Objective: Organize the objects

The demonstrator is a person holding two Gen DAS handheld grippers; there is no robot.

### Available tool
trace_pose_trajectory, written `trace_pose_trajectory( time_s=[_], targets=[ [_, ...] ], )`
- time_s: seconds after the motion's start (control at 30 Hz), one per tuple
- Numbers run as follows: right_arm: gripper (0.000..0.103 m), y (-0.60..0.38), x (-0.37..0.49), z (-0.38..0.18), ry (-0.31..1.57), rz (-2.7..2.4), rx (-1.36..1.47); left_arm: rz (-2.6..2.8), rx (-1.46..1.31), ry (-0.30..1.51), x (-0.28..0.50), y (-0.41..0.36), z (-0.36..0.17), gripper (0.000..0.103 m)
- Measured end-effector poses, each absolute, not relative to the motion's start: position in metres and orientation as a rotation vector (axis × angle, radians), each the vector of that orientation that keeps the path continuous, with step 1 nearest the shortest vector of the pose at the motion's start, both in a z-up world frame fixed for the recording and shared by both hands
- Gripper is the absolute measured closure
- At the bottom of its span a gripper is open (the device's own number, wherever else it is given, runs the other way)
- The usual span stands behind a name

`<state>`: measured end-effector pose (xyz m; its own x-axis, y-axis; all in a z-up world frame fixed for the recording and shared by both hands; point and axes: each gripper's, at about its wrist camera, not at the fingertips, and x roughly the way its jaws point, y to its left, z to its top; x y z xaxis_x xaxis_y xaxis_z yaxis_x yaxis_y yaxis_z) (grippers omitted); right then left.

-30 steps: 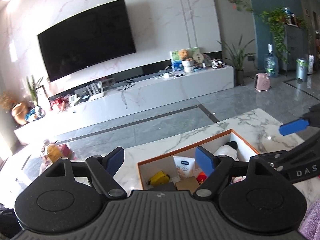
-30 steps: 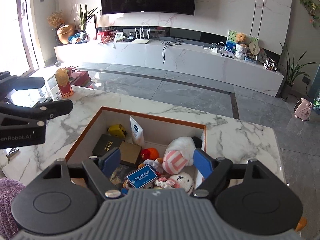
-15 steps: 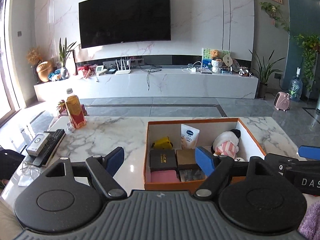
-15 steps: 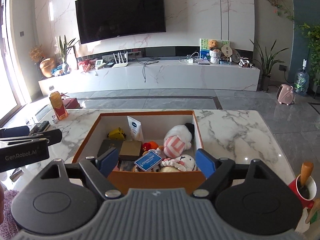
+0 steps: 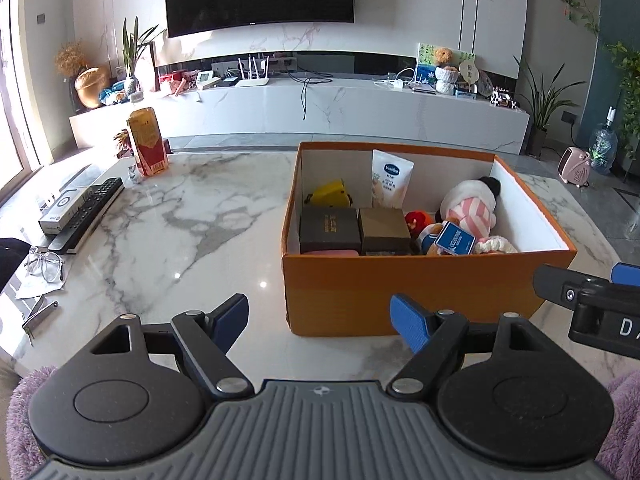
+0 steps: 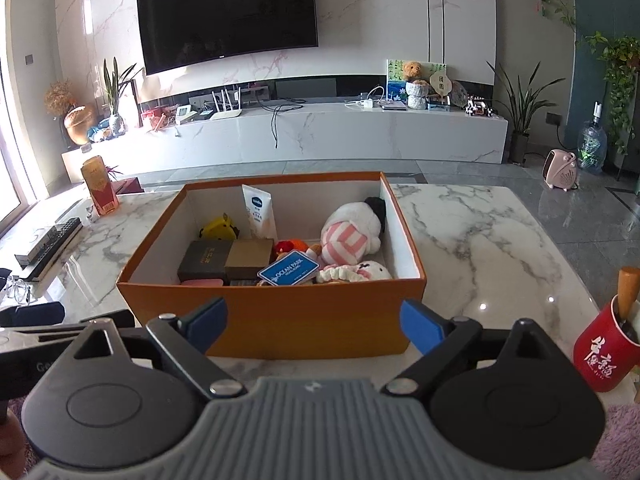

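Observation:
An orange box (image 5: pixel 420 288) (image 6: pixel 304 320) stands on the marble table (image 5: pixel 192 232). It holds a white tube (image 5: pixel 390 178), a yellow toy (image 5: pixel 330 196), a black box (image 5: pixel 328 228), a brown box (image 5: pixel 384 228), a pink-striped plush (image 5: pixel 472 208) (image 6: pixel 348 236) and a blue tag (image 6: pixel 288 272). My left gripper (image 5: pixel 320 324) hovers before the box's near-left corner, open and empty. My right gripper (image 6: pixel 314 324) faces the box's near wall; its jaws are opening and nothing is between the pads.
A red drink carton (image 5: pixel 147 146), remote controls (image 5: pixel 86 210) and glasses (image 5: pixel 44 264) lie on the table's left. A red cup (image 6: pixel 608 352) with wooden handles stands at the right. Beyond the table are a TV console (image 6: pixel 320 136) and a wall TV.
Both grippers have sunk toward the table and drawn back to the near side of the box. The left view rolled level. The right gripper's jaws stand wider.

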<state>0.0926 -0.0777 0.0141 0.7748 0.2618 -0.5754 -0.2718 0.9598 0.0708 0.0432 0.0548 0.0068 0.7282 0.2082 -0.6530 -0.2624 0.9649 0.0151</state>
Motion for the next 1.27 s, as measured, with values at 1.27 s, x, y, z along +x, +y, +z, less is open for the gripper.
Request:
trace_pose_trajectory(
  time_s=[1.27],
  targets=[
    [0.009, -0.077, 0.1, -0.013, 0.709, 0.288, 0.0, 0.214, -0.028, 0.724, 0.046, 0.043, 0.002, 0.011]
  ],
)
